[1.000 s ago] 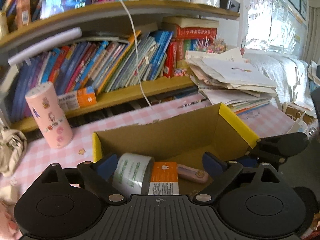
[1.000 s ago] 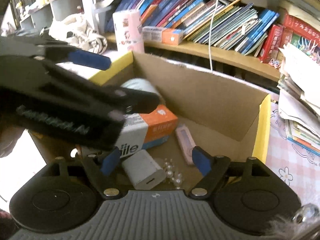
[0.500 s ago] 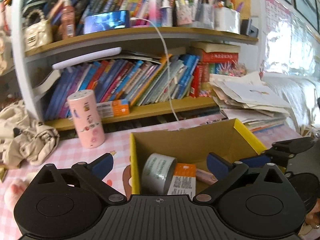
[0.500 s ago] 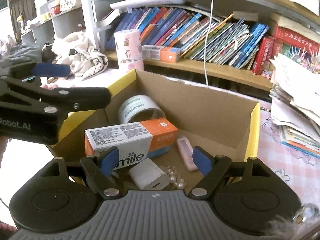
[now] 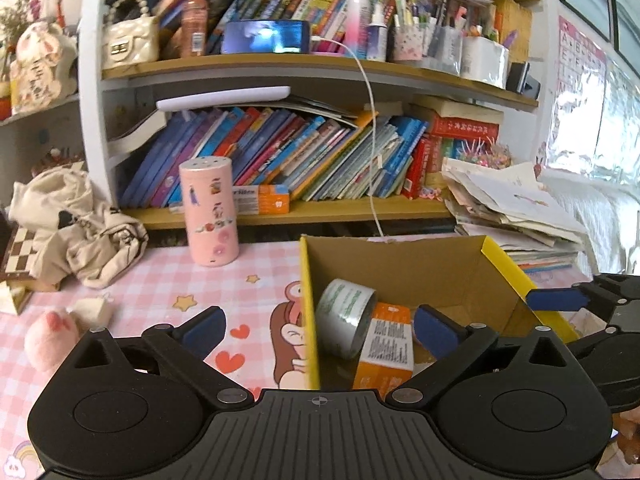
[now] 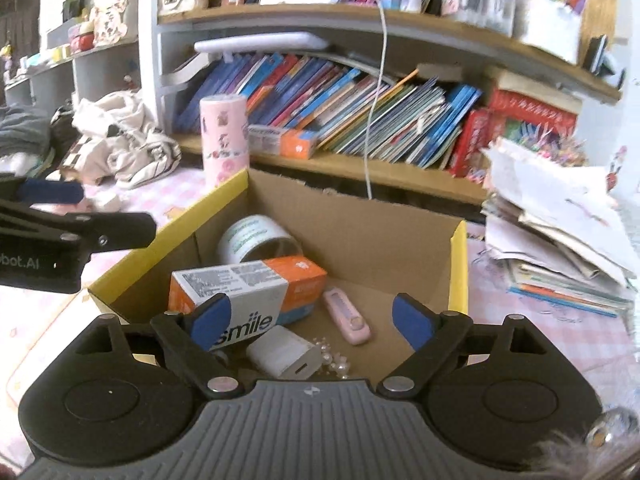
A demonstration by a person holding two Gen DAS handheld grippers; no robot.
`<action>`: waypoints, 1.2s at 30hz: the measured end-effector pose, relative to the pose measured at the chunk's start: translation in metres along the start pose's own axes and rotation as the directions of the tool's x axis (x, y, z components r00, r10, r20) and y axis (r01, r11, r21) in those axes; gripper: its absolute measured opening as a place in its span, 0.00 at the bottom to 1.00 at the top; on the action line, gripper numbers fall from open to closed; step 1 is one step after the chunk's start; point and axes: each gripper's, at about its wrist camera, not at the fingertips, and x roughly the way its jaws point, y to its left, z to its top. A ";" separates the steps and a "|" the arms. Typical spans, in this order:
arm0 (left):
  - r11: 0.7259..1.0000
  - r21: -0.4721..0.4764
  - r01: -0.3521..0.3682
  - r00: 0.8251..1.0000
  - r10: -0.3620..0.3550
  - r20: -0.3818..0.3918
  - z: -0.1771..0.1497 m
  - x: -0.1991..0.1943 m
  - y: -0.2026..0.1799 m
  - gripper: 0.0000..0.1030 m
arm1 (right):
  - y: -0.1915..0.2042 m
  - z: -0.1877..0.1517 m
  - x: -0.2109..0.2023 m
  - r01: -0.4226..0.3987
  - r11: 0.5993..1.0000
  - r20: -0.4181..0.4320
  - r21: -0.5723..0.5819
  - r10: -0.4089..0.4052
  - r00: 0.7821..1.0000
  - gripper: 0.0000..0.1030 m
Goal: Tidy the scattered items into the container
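Note:
A cardboard box with yellow rims (image 5: 404, 264) (image 6: 360, 232) stands on the pink checked table. Inside lie a roll of tape (image 5: 344, 322) (image 6: 256, 238), an orange and white toothpaste carton (image 5: 390, 344) (image 6: 248, 288), a pink clip (image 6: 347, 316), a white charger (image 6: 286, 350) and small pearl beads (image 6: 334, 358). My left gripper (image 5: 316, 330) is open and empty, over the box's left wall. My right gripper (image 6: 312, 318) is open and empty, above the box's near side. The left gripper shows at the left of the right wrist view (image 6: 76, 226).
A pink cylinder (image 5: 208, 212) stands left of the box. A beige cloth (image 5: 76, 236), a pink plush toy (image 5: 52, 336) and a white scrap (image 5: 90, 310) lie on the table's left. Bookshelves (image 5: 280, 160) run behind. A paper stack (image 5: 516, 208) sits at right.
My left gripper has pulled back up and left out of the box. The right gripper has drawn back a little. Both stay open; the box's contents have not moved.

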 end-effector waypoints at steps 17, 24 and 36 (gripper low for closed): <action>0.999 0.009 0.031 0.999 -0.031 -0.021 -0.026 -0.041 0.050 0.99 | 0.079 -0.009 -0.027 0.053 0.998 0.033 -0.016 -0.053 0.998 0.87; 0.999 0.029 0.046 0.999 -0.045 -0.017 -0.033 -0.058 0.068 0.99 | 0.108 -0.016 -0.040 0.081 0.997 0.037 0.002 -0.081 0.996 0.89; 0.997 0.050 0.054 0.998 -0.053 -0.026 -0.053 -0.089 0.101 0.99 | 0.161 -0.029 -0.055 0.093 0.995 0.027 0.017 -0.094 0.995 0.89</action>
